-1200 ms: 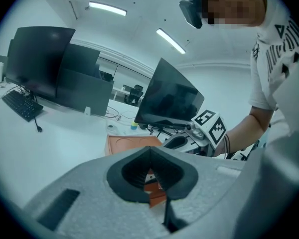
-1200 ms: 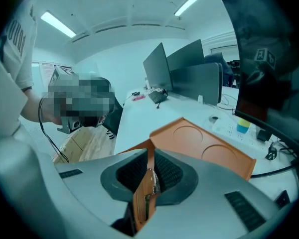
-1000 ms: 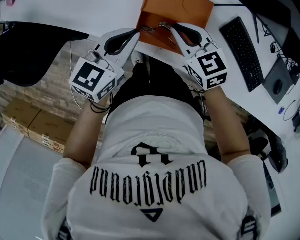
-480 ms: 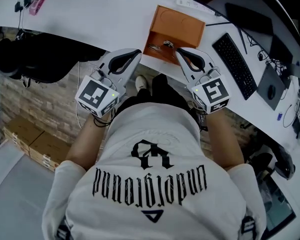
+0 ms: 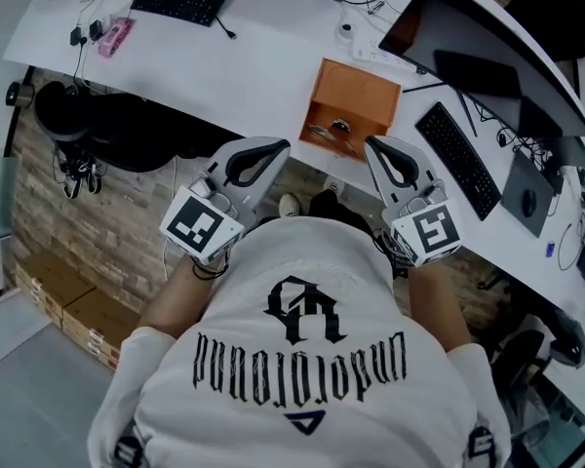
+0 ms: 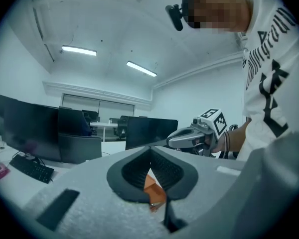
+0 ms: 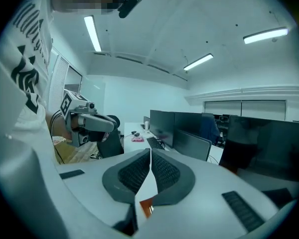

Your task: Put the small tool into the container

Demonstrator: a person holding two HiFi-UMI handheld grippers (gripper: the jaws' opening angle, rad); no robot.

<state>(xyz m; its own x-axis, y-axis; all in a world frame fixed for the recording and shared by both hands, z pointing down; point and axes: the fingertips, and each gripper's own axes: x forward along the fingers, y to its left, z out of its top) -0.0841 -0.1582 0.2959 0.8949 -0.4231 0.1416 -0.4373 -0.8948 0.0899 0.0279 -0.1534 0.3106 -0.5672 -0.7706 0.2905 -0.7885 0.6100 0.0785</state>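
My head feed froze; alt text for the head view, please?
The left gripper and right gripper hang shut and empty near the edge of the white desk, short of the orange container, where small metal tools lie.

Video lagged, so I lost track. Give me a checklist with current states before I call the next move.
1. Small tool inside the orange container: ok, metal pieces lie in its near compartment.
2. Left gripper empty: ok, jaws together, nothing between.
3. Right gripper empty: ok, jaws together, nothing between.
4. Grippers apart from the container: ok, both short of the desk edge.
5. Container fully seated on the desk: cannot tell, its near side sits at the edge.
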